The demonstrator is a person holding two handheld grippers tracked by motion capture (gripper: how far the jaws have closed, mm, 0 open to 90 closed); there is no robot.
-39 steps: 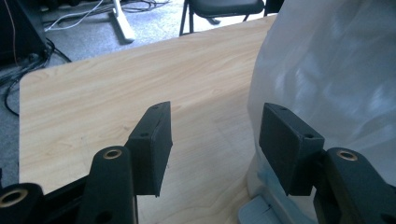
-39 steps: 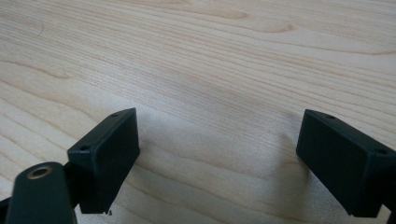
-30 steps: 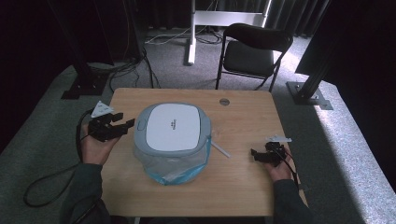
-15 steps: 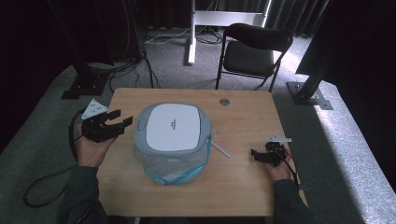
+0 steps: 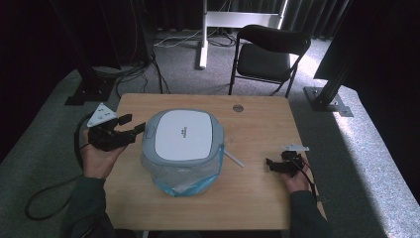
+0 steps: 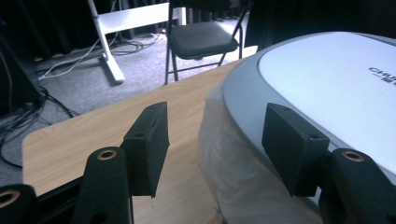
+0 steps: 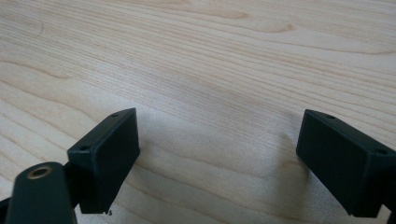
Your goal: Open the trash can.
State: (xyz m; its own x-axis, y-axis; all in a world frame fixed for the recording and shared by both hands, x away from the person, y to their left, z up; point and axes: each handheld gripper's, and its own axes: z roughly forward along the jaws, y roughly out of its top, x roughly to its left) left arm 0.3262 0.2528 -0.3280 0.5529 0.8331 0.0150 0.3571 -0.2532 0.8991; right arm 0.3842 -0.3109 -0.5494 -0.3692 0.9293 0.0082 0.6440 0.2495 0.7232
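Since the earlier frame, the left gripper (image 5: 128, 125) has closed on the appliance (image 5: 182, 136), jaws wide, its rim just ahead. It should grip squarely. The right gripper (image 5: 273, 164) gapes over bare table (image 7: 224, 60).

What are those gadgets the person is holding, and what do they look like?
Each hand holds a black two-jawed claw: left claw, right claw. Their jaws are flat, blocky pads with brass-coloured rivets. Each carries a grey three-cornered plate on top and trails a black cable. The person wears dark sleeves.
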